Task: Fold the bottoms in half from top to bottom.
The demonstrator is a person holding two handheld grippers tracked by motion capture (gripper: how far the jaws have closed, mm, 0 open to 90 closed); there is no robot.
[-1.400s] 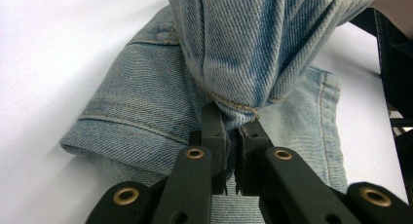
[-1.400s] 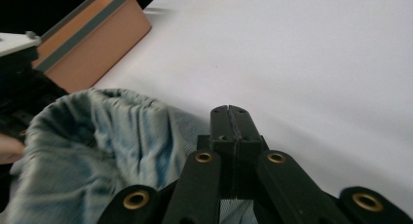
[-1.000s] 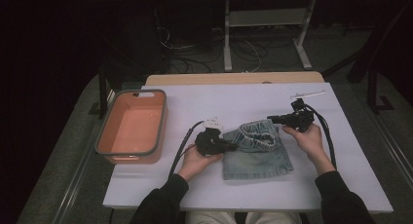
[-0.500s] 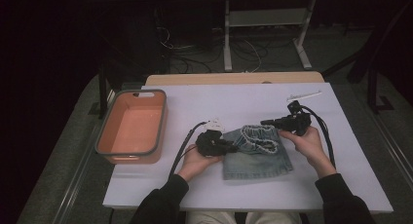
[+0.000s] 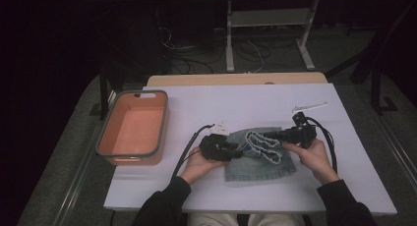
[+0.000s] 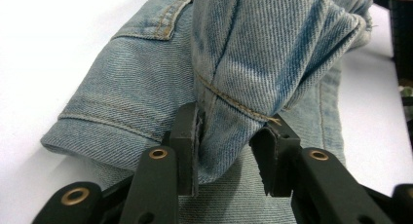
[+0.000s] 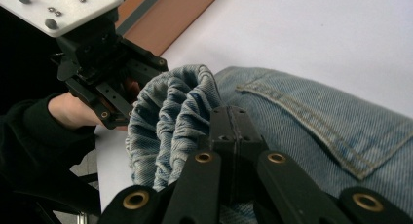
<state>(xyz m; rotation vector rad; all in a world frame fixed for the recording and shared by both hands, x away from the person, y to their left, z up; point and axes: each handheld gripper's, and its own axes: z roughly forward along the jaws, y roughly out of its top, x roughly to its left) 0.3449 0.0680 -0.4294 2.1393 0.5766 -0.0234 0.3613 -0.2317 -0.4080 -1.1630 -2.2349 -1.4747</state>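
Denim shorts [image 5: 260, 155] now bunched inward as the right claw [image 5: 272, 135], clamped on the waistband, nears the left claw [image 6: 229, 151], narrowed around a fold.

Faded blue denim shorts [image 5: 260, 155] with tan stitching, orange bin [image 5: 132, 128], white table [image 5: 255, 108].

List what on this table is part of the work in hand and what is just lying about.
In the job:
- denim shorts, elastic waistband bunched up
- left gripper, jaws either side of a denim fold
- right gripper, shut on the gathered waistband

Lying about:
- orange bin, at the table's left
- thin white stick, on the white table beyond the right hand
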